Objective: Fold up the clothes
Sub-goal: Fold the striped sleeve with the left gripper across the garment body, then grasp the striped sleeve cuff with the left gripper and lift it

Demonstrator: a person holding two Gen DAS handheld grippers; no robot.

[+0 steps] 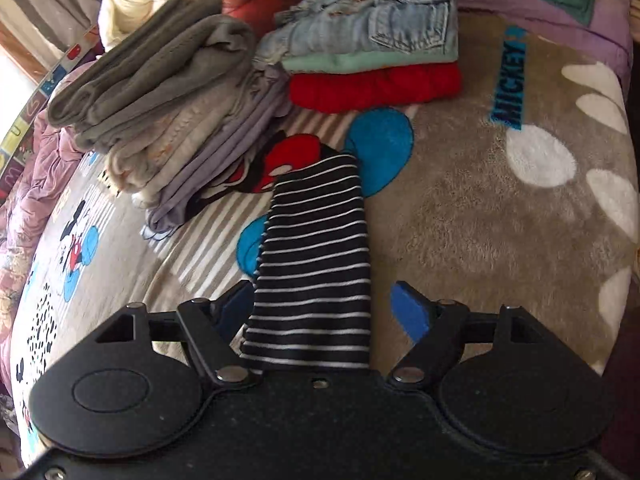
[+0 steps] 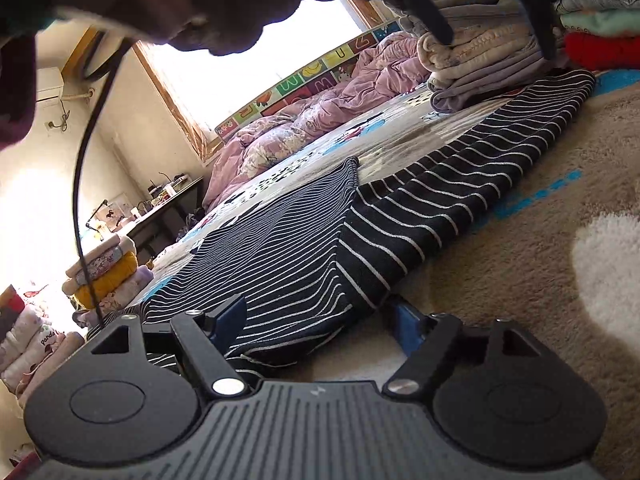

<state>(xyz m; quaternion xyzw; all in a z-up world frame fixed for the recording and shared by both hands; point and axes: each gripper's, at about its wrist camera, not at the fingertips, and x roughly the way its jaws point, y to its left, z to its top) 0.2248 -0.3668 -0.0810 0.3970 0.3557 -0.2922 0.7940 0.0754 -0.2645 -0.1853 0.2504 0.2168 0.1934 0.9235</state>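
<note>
We see the left gripper (image 1: 324, 304) with its blue pads spread wide. A strip of the black striped top (image 1: 312, 264) lies loose between them; the right pad does not touch it, and the cloth hides the left one. The right gripper (image 2: 316, 316) is wide open too, and the striped top's (image 2: 360, 224) edge lies between its pads, not pinched. The top is thin knit with fine white lines, spread flat on the fluffy Mickey blanket (image 1: 480, 216). Behind it sit two neat stacks: soft grey folded clothes (image 1: 152, 92), and pale frayed jeans (image 1: 368, 28) over a mint and a red piece.
</note>
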